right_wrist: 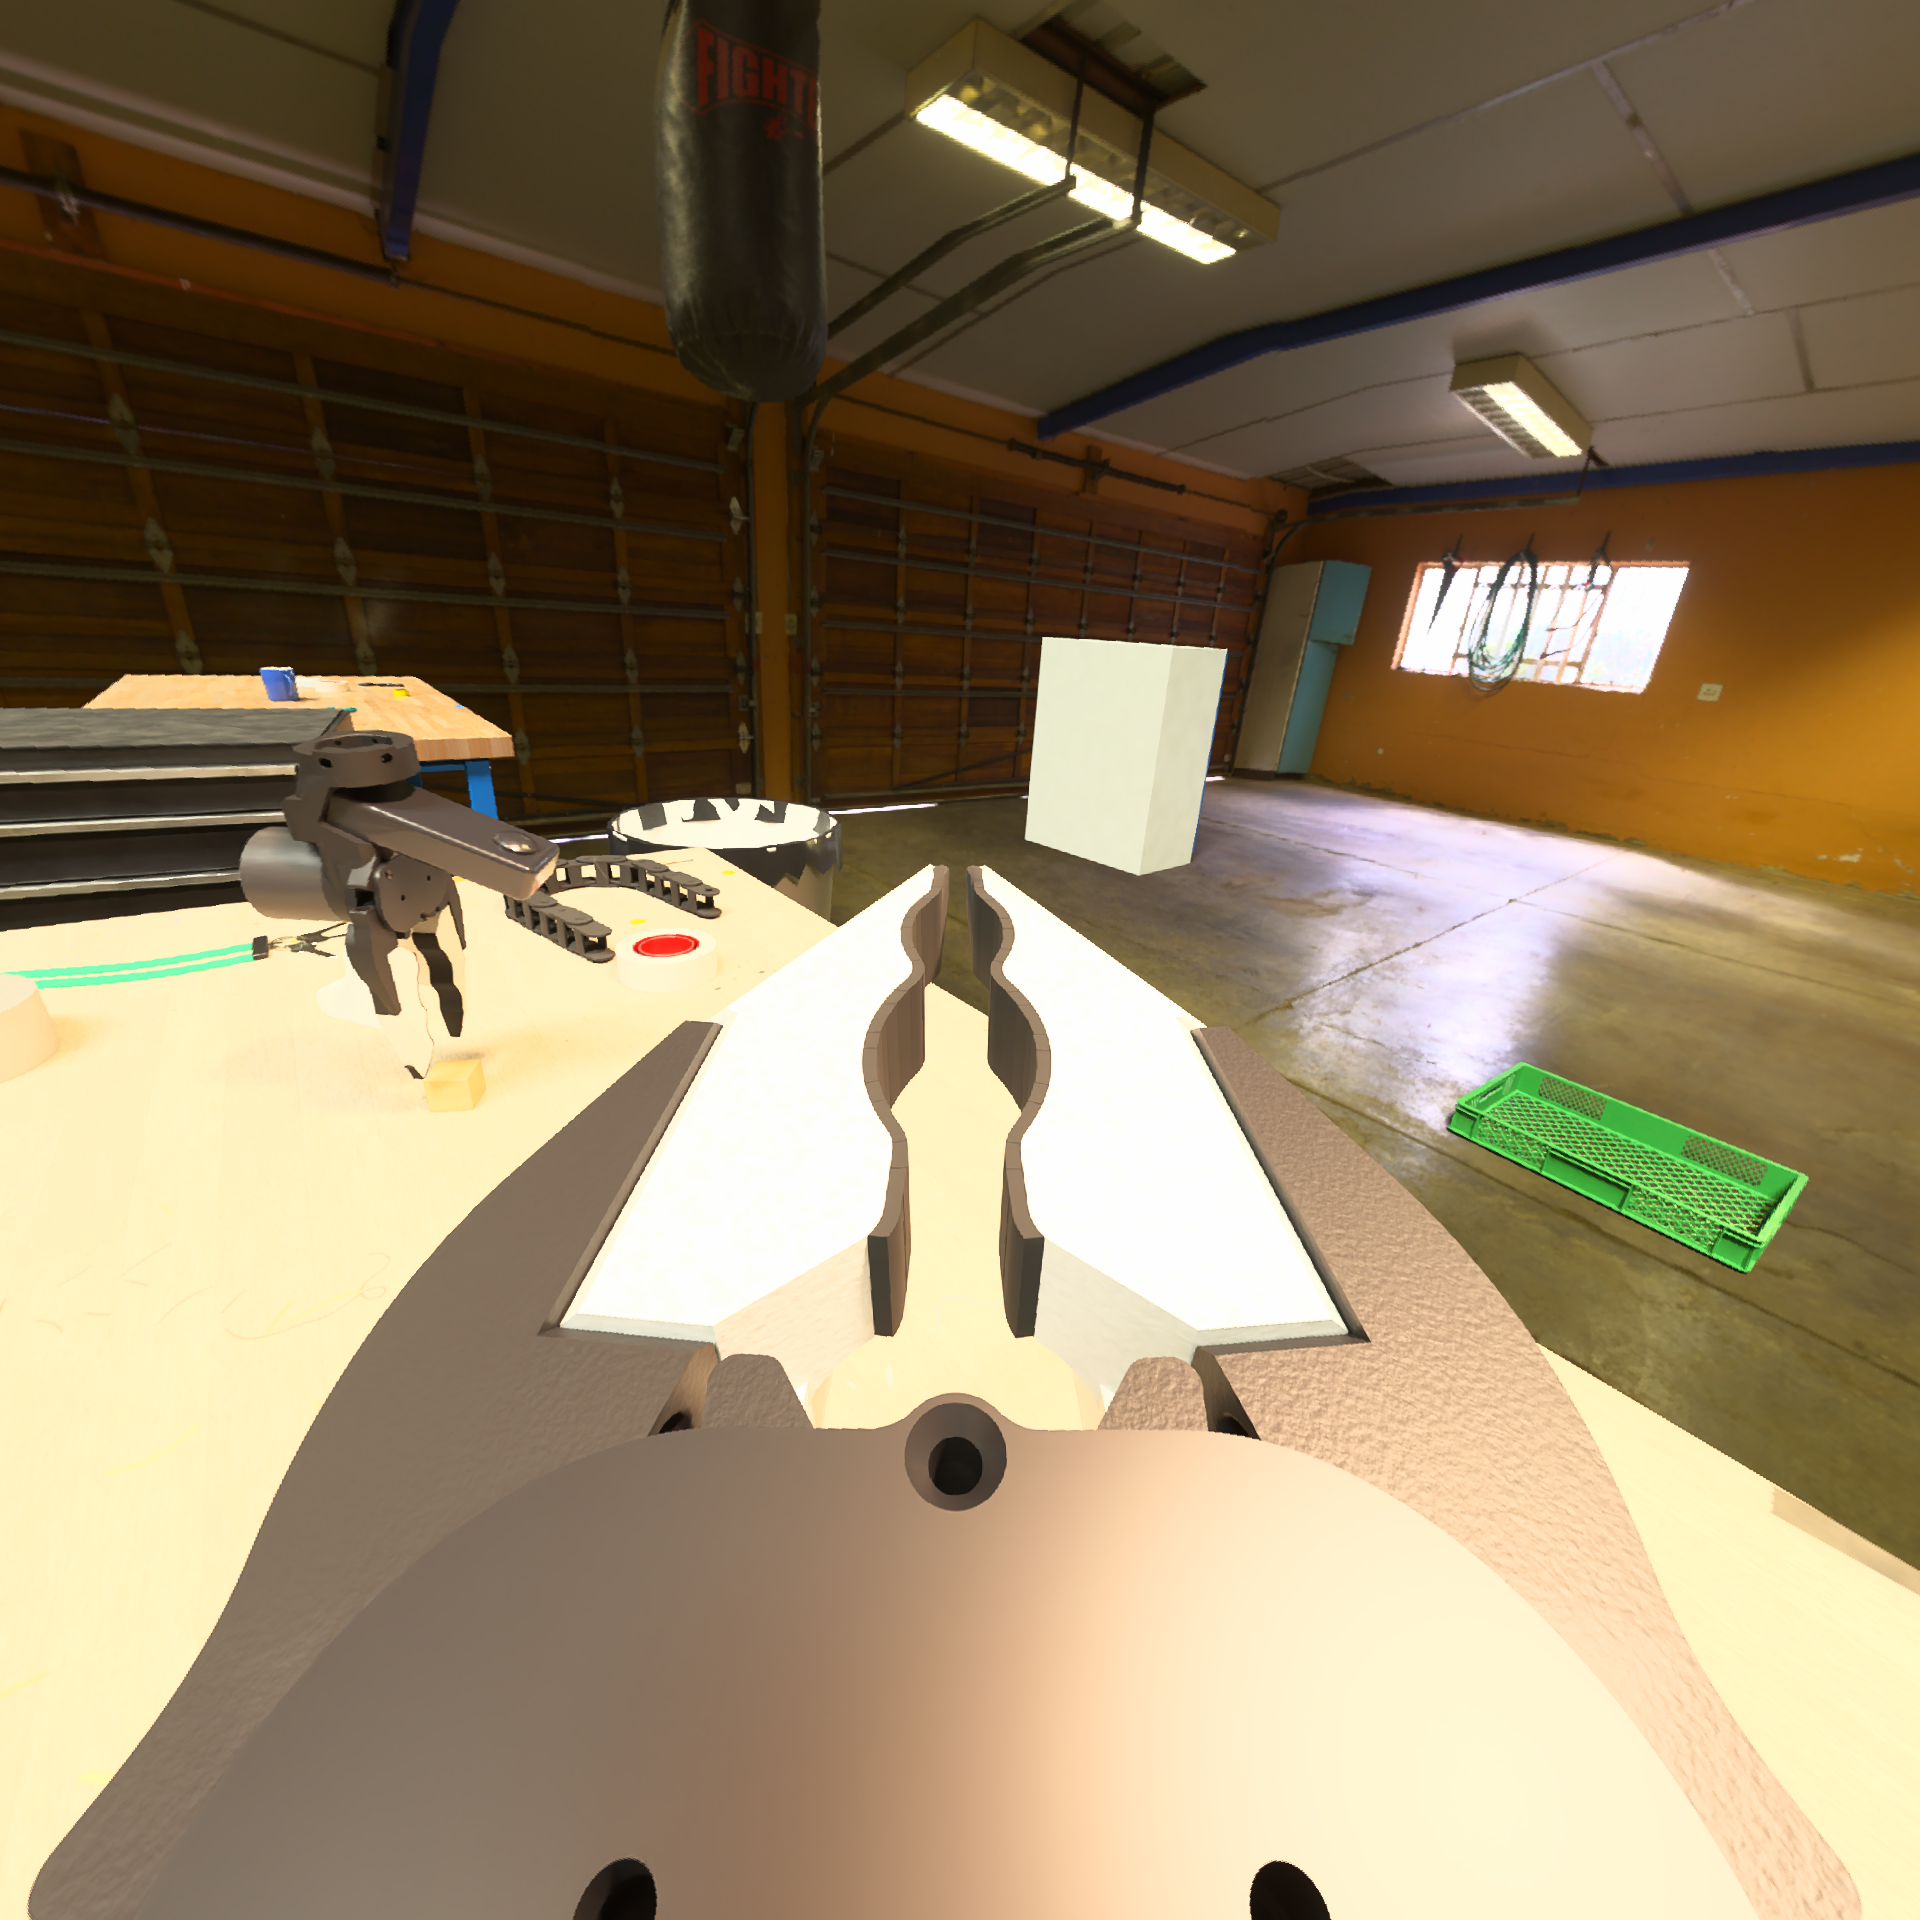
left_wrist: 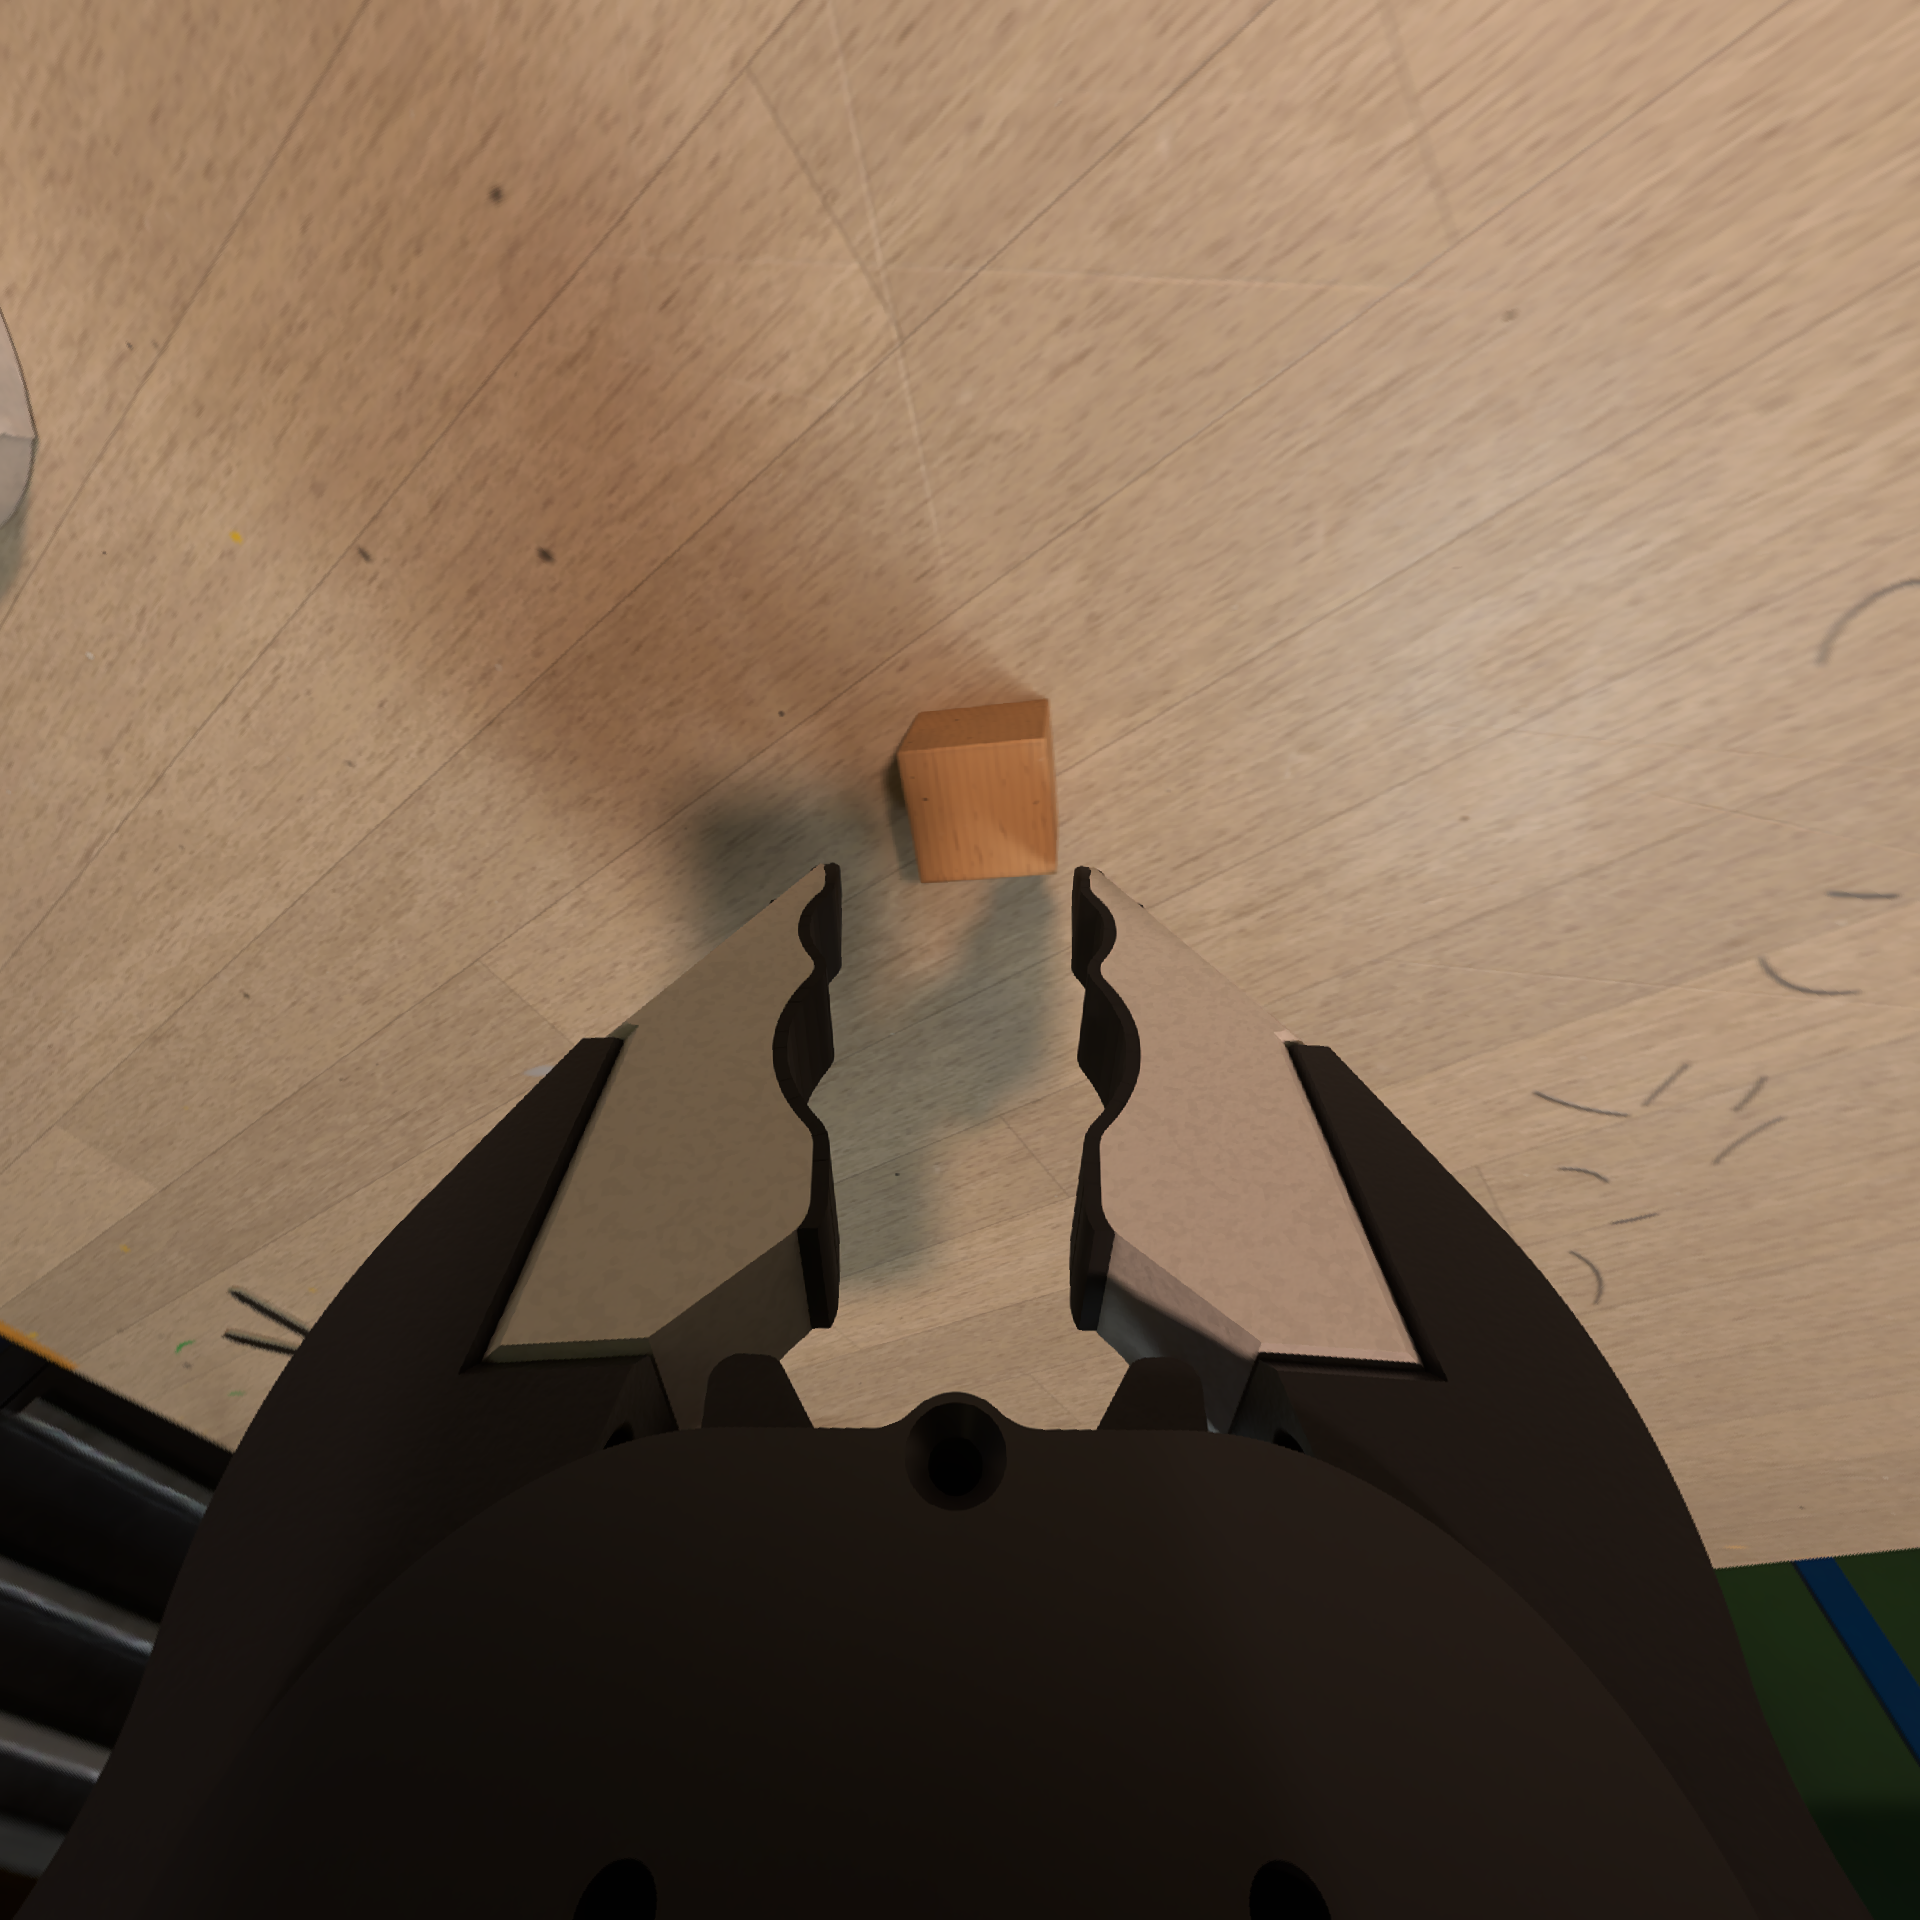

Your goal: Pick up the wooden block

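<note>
- Wooden block point(left_wrist: 979, 792): we see it lying on the pale table point(left_wrist: 1351, 436), clear of every edge we can see, with nothing touching it.
- Our left gripper point(left_wrist: 956, 881) hangs over the table pointing down, its jaws spread apart and empty; the block sits just beyond the fingertips point(left_wrist: 829, 883), in line with the gap and not yet between them.
- From the right wrist view we find the same block point(right_wrist: 457, 1081) small and pale, with the left gripper point(right_wrist: 421, 1013) tilted down just above it, apart from it.
- Our right gripper point(right_wrist: 957, 881) is level over the table's right edge, pointing out over the floor; its jaws stand nearly together with only a thin slit between them, holding nothing.
- Toward the far edge of the table point(right_wrist: 208, 1195) we see a roll of tape with a red centre point(right_wrist: 666, 951), a black cable chain point(right_wrist: 623, 894) and a green strap point(right_wrist: 135, 968).
- Beyond the table's far edge stands a round bin point(right_wrist: 727, 842); on the floor to the right lie a green crate point(right_wrist: 1626, 1164) and a white box point(right_wrist: 1122, 753).
</note>
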Controlling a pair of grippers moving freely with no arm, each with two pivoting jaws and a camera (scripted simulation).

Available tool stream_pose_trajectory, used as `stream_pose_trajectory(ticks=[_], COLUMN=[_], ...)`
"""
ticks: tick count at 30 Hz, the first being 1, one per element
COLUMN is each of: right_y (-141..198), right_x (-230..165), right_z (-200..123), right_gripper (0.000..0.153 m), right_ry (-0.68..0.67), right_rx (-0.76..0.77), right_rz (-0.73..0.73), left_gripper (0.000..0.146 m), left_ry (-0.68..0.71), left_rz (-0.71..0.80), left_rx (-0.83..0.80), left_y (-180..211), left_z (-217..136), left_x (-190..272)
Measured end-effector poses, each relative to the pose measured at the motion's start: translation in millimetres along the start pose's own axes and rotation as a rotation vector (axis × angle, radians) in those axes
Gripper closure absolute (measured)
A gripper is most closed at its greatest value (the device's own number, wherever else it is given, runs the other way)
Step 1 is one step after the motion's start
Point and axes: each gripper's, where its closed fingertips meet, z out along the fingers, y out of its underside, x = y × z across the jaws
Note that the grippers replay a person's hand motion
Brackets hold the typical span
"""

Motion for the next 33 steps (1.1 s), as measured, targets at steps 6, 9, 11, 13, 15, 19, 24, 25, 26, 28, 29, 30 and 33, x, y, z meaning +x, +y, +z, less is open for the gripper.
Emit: stream_pose_trajectory(ticks=[6, 9, 11, 13, 15, 19, 24, 25, 26, 28, 29, 30, 33], right_y=[6, 9, 12, 14, 17, 21, 22, 22, 22, 22, 22, 22, 23], right_x=[0, -1, -2, -3, -5, -9, -10, -10, -10, -10, -9, -9, -9], right_z=[2, 4, 6, 7, 9, 11, 12, 11, 11, 11, 11, 11, 11], right_gripper=[0.149, 0.149, 0.148, 0.147, 0.147, 0.146, 0.145, 0.145, 0.145, 0.145, 0.145, 0.144, 0.145], right_ry=[-0.006, -0.018, -0.025, -0.032, -0.039, -0.051, -0.057, -0.058, -0.058, -0.058, -0.057, -0.057, -0.057], right_rx=[-0.025, -0.035, -0.05, -0.065, -0.08, -0.107, -0.113, -0.112, -0.112, -0.112, -0.114, -0.115, -0.121], right_rz=[0.002, 0.009, 0.011, 0.01, 0.007, -0.014, -0.022, -0.02, -0.018, -0.016, -0.015, -0.014, -0.013], left_gripper=[0.098, 0.095, 0.094, 0.093, 0.093, 0.096, 0.105, 0.104, 0.103, 0.1, 0.099, 0.099, 0.102], left_ry=[0.071, 0.114, 0.15, 0.179, 0.2, 0.279, 0.282, 0.279, 0.271, 0.234, 0.211, 0.186, 0.128], left_rz=[-0.09, -0.116, -0.141, -0.174, -0.206, -0.256, -0.277, -0.286, -0.29, -0.269, -0.252, -0.237, -0.199], left_rx=[-0.032, -0.055, -0.06, -0.076, -0.074, -0.082, -0.043, -0.026, -0.015, -0.018, -0.029, -0.037, -0.032], left_y=[-3, -2, -2, -1, -2, -1, -2, -4, -5, -4, -2, -1, -1], left_z=[13, 17, 18, 20, 20, 17, 16, 16, 16, 18, 20, 21, 23], left_x=[-4, -3, 0, 3, 5, 13, 11, 10, 9, 7, 6, 5, 2])
